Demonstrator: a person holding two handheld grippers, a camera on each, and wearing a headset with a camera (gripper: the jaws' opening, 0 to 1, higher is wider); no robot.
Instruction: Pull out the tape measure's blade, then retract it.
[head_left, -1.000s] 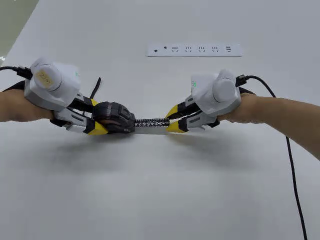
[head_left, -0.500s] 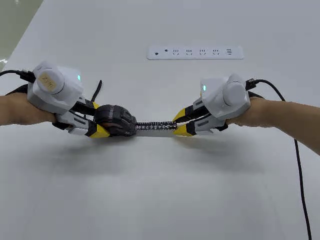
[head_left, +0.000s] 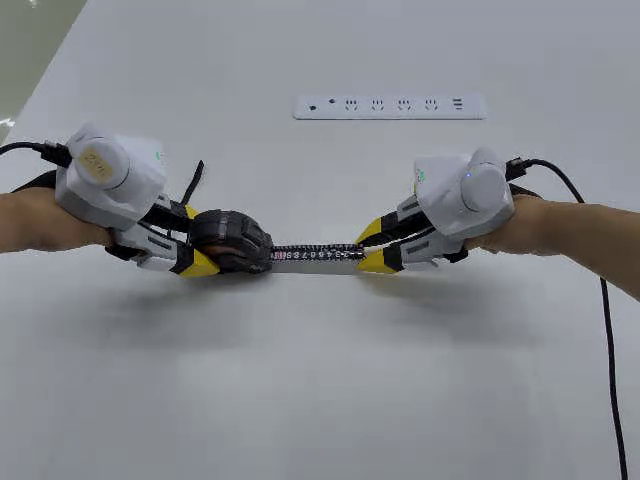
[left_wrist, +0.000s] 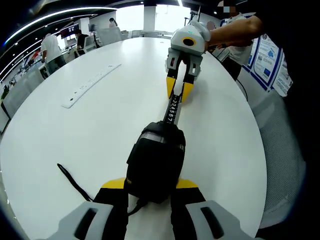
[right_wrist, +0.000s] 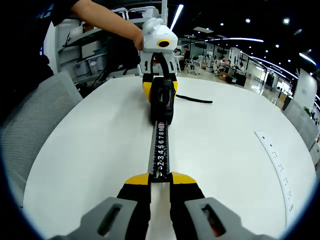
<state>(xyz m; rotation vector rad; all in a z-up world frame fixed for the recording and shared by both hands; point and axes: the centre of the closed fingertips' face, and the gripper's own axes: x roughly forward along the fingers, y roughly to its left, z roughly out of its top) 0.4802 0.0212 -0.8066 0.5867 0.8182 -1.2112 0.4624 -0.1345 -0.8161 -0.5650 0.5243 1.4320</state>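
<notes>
Now left tongs (head_left: 197, 238) grip tape measure (head_left: 232, 240), right tongs (head_left: 372, 247) its blade (head_left: 315, 252).

taut blade (head_left: 312, 250), power strip (head_left: 390, 104) (far); tabletop (head_left: 320, 390) free

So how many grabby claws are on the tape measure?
2. The left gripper clamps the black case on the left; the right gripper pinches the blade at its tip, on the right. None seem hidden.

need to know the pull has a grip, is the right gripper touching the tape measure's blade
Touching. The right gripper view shows the right gripper shut on the end of the blade, its yellow tips closed against it.
</notes>
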